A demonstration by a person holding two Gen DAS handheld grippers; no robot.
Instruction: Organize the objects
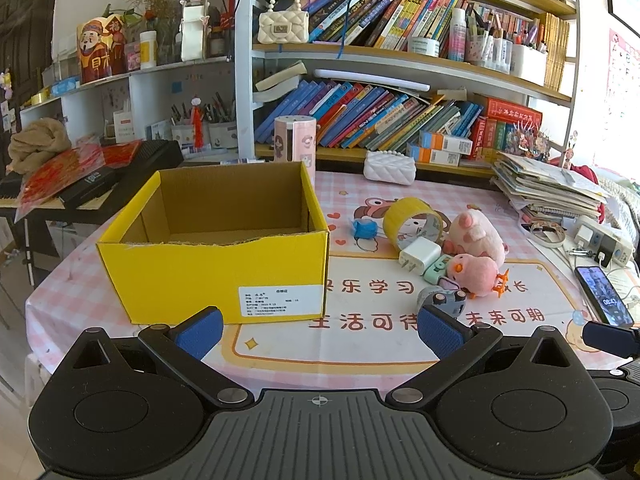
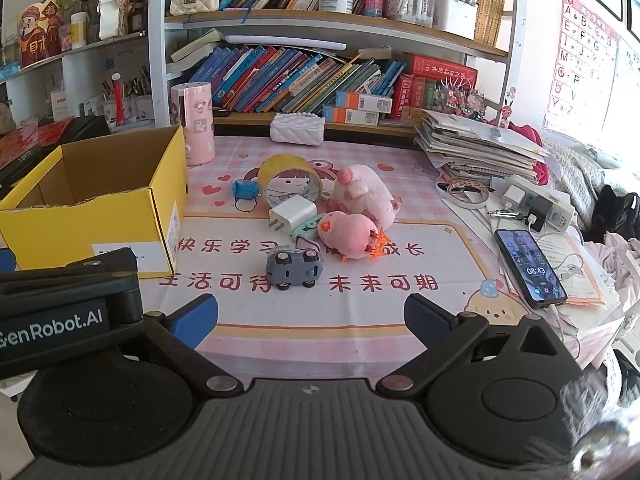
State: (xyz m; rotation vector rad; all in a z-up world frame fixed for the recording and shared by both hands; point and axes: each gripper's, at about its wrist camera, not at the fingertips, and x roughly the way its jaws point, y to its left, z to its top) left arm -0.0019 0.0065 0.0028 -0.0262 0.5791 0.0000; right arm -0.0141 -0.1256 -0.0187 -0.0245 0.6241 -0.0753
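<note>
- The box (image 1: pixel 216 276) is corrugated cardboard, matt yellow outside, raw brown inside, with a ragged torn near rim and a white paper label.
- The counter (image 2: pixel 360 308) wears a smooth printed cover with a slight sheen.
- The two pink toys, the larger (image 2: pixel 364 192) and the smaller (image 2: pixel 348 236), are fuzzy plush.
- The charger (image 2: pixel 292 212) is glossy white plastic.
- The toy car (image 2: pixel 294 268) is matt grey plastic.
- The tape roll (image 2: pixel 288 180) is shiny yellow film.
- The phone (image 2: pixel 530 268) has a glossy glass face.
- Each gripper, left (image 1: pixel 318 330) and right (image 2: pixel 312 320), is matt black plastic with blue textured pads (image 2: pixel 196 320) and metal pivot pins.
</note>
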